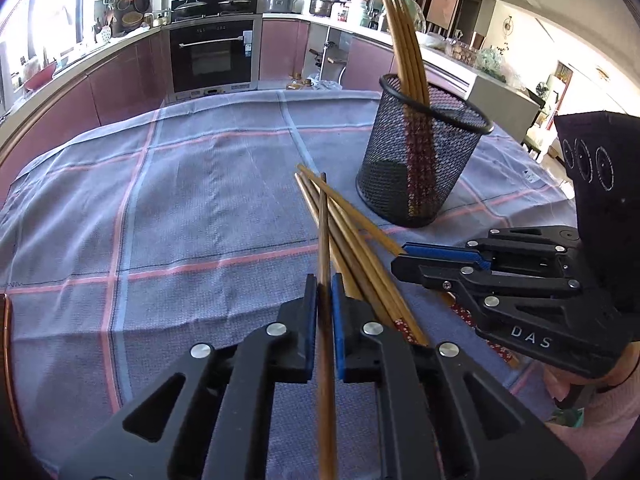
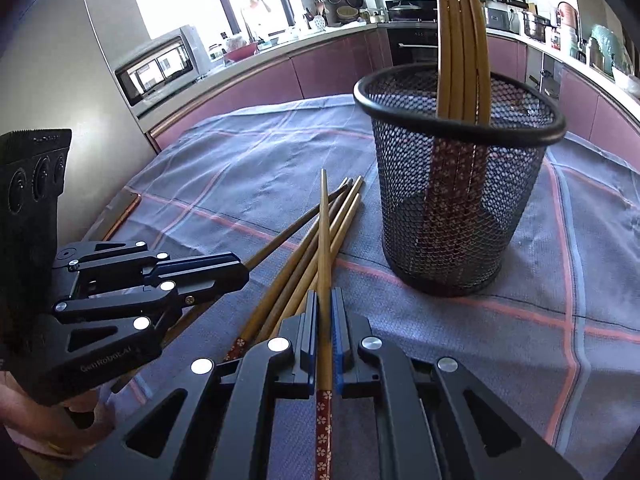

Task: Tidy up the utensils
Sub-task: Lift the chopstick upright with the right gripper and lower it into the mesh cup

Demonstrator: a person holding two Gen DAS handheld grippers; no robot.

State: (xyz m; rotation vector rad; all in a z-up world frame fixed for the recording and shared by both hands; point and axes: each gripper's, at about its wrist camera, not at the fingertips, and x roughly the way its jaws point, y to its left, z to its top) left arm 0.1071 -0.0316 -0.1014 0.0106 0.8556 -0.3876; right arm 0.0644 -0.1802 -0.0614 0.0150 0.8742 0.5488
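Observation:
A black mesh cup (image 1: 420, 160) stands on the checked cloth with several wooden chopsticks (image 1: 404, 40) upright in it; it also shows in the right wrist view (image 2: 460, 200). A loose pile of chopsticks (image 1: 360, 248) lies on the cloth in front of the cup, also seen in the right wrist view (image 2: 304, 256). My left gripper (image 1: 324, 296) is shut on one chopstick (image 1: 325, 240) that points forward. My right gripper (image 2: 325, 312) is shut on one chopstick (image 2: 325, 248) with a red flowered end. The right gripper (image 1: 404, 258) sits to the right of the pile, the left gripper (image 2: 240, 276) to its left.
The blue-grey checked cloth (image 1: 180, 200) covers the table. Kitchen cabinets and an oven (image 1: 212, 56) run behind the table. A microwave (image 2: 160, 68) stands on the counter at the left in the right wrist view.

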